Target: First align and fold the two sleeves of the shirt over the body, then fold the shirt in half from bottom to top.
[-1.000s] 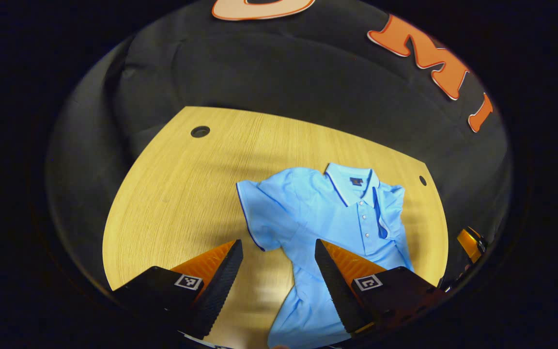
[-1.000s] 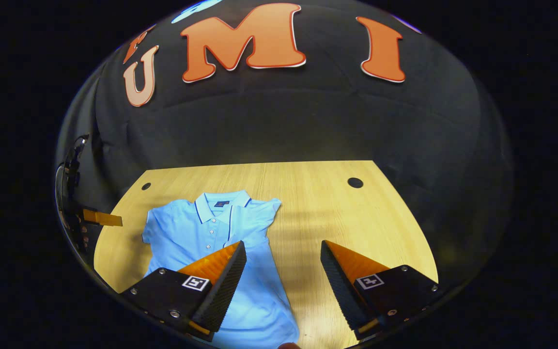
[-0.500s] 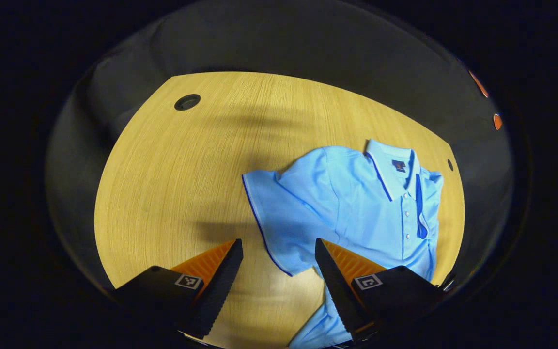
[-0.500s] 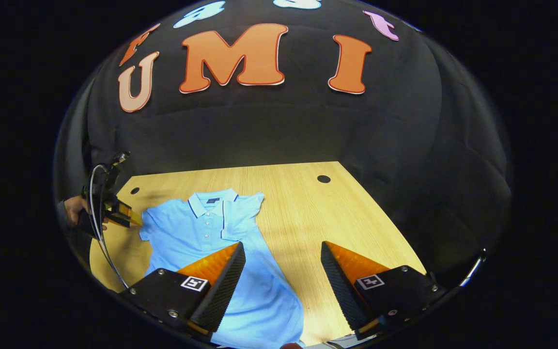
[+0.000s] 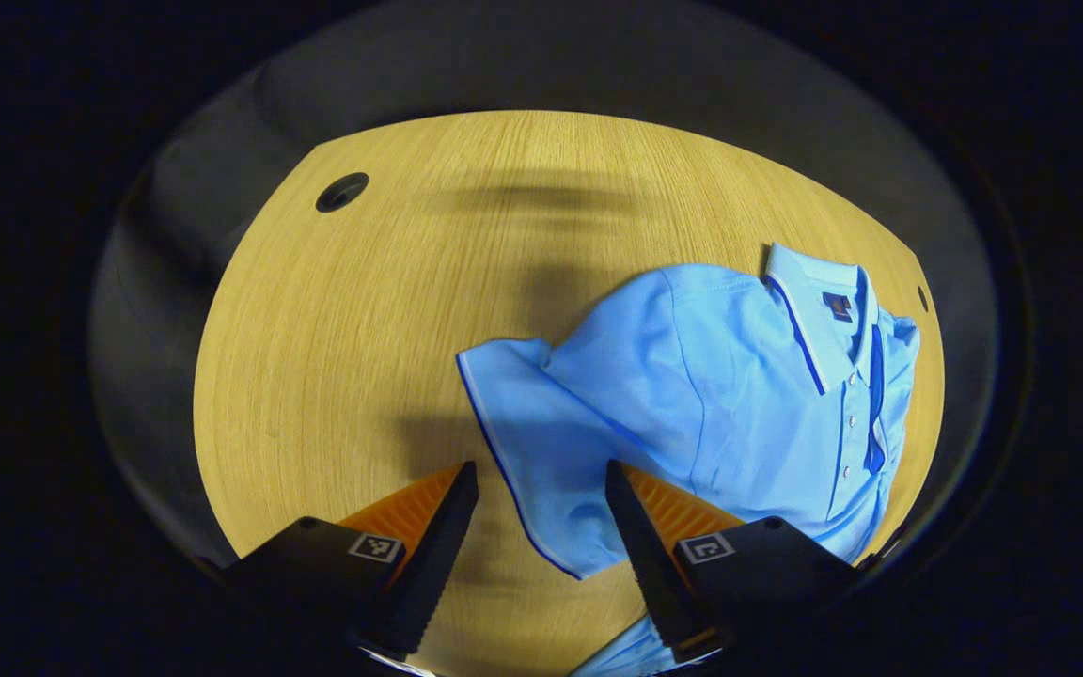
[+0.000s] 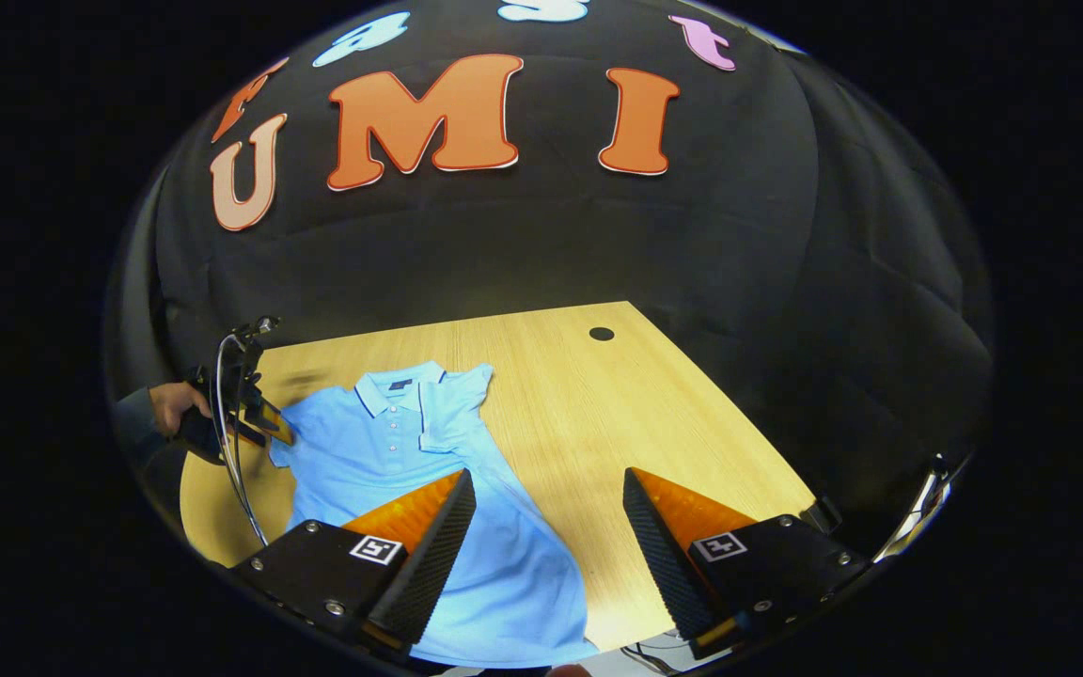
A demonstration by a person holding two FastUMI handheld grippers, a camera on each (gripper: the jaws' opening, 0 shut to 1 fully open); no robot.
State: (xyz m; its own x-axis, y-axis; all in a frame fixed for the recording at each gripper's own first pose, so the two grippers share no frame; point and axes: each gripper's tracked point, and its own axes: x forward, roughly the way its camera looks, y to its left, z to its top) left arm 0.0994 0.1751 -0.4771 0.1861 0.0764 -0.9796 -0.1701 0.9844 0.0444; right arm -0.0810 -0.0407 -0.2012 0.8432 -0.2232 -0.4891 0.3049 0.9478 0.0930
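Left gripper (open) over sleeve edge

The tabletop was a light wood-grain surface with a rounded edge, set against the black cloth wall. Two dark round holes were let into it near the far corners — one at the far left in the left gripper view, the other at the far right in the right gripper view. One item lay directly on it: a light blue polo shirt, front up, collar toward the far edge. Its one sleeve lay spread flat on the wood — the opposite sleeve was folded over the body. The remaining surface showed bare wood with soft shadows.
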